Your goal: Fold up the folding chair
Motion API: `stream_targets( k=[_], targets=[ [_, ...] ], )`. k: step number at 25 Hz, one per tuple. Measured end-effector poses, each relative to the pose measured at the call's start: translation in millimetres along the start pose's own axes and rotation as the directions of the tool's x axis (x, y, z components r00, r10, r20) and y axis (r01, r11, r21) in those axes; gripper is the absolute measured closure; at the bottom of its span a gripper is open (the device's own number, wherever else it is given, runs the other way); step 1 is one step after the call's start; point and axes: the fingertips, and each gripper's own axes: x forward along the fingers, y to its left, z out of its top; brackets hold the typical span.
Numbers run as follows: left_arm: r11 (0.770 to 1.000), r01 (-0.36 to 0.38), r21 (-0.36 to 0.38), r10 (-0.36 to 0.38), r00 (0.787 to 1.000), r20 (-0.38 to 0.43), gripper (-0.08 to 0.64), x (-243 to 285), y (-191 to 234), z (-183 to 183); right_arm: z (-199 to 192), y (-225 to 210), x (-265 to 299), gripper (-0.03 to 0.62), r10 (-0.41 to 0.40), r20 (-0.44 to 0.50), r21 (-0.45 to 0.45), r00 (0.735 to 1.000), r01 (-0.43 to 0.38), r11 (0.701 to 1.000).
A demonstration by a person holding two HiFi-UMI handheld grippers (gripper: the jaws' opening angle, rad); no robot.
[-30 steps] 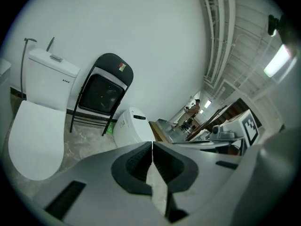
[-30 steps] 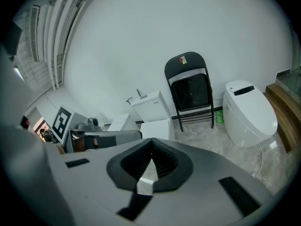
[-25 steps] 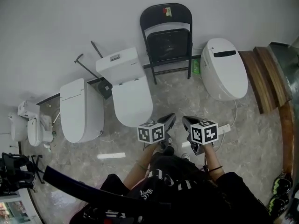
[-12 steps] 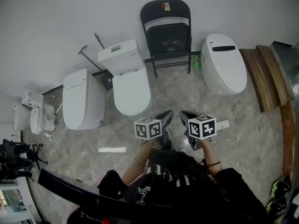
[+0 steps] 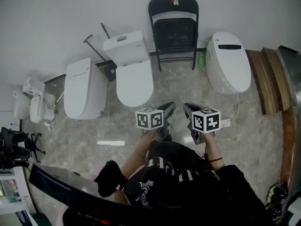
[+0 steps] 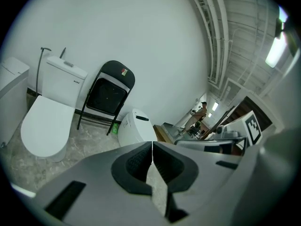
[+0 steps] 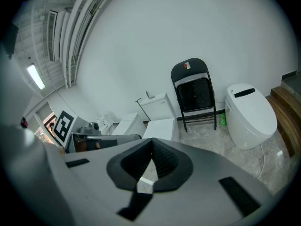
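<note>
While the folding chair (image 5: 174,29) stands by the wall (image 5: 70,13), left claw (image 5: 169,108) and right claw (image 5: 187,109) sit closed, empty

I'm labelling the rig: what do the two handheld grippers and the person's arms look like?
Both the left gripper and right gripper have grey bodies, black ribbed pads and a white cube with black square markers. The person wears a black top with pale lettering.
</note>
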Motion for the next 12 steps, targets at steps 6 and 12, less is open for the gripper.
stream_targets(
  k=[6, 12],
  targets=[
    [1.000, 0.005, -0.006, -0.005, 1.000, 0.005, 0.552, 0.1, 6.1, 7.5, 5.9, 0.1, 6.2, 0.578, -0.004, -0.003, -0.008, 1.000, 0.004, 1.000],
    [1.000, 0.010, -0.017, -0.010, 1.000, 0.009, 0.552, -0.6, 13.7, 12.7, 10.7, -0.4, 12.8, 0.578, -0.012, -0.002, -0.006, 1.000, 0.012, 1.000]
  ],
)
